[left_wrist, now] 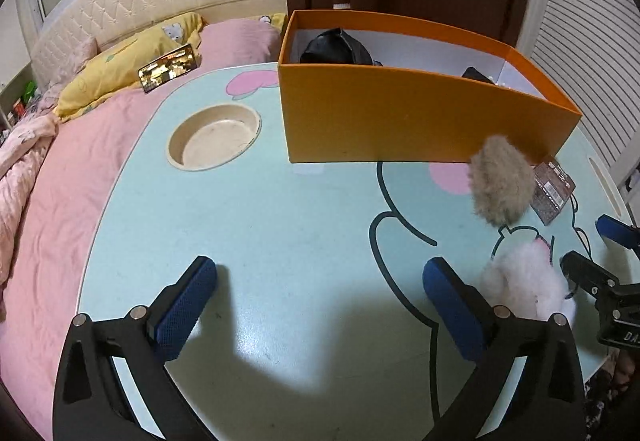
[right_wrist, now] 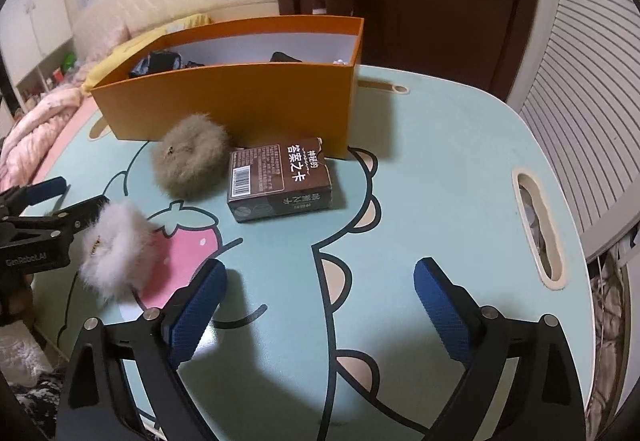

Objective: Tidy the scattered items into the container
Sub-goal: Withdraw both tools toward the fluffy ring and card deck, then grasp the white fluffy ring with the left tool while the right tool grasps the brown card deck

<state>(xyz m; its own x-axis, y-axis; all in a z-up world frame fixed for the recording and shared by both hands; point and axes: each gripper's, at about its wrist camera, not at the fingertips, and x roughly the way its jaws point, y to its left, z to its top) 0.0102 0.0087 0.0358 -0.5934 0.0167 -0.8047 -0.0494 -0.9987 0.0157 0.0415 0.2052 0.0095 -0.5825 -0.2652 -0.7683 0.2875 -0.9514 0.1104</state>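
The left gripper (left_wrist: 320, 305) hangs over the light blue cartoon table (left_wrist: 280, 225), jaws spread wide, nothing between them; only bare tabletop shows in the gap. The right gripper (right_wrist: 320, 305) is the same: jaws wide apart, empty, pointing down at the table.

The orange box (left_wrist: 400, 121) stands at the far side of the table w/ its top open. Inside are some dark items, one is a black bundle (left_wrist: 336, 47) at the left end in the left wrist view; what they are exactly cannot be told.

Three items lie outside the box, on the table:
- a grey-brown fluffy scrunchie (right_wrist: 190, 161), just in front of the box wall, near or touching it.
- a brown card box (right_wrist: 280, 181) w/ Chinese print and a barcode, just beside the scrunchie and close to the corner of the orange box.
- a white fluffy scrunchie (right_wrist: 116, 249), nearer to the grippers. In the left wrist view it lies just beside the right finger of the left gripper, outside the gap; touching or not is unclear.

A round cream cup recess (left_wrist: 214, 137) is sunk in the table left of the orange box. Behind is a bed w/ pink blanket (left_wrist: 60, 201), a yellow pillow (left_wrist: 120, 73) and a phone (left_wrist: 170, 68) lying on it.
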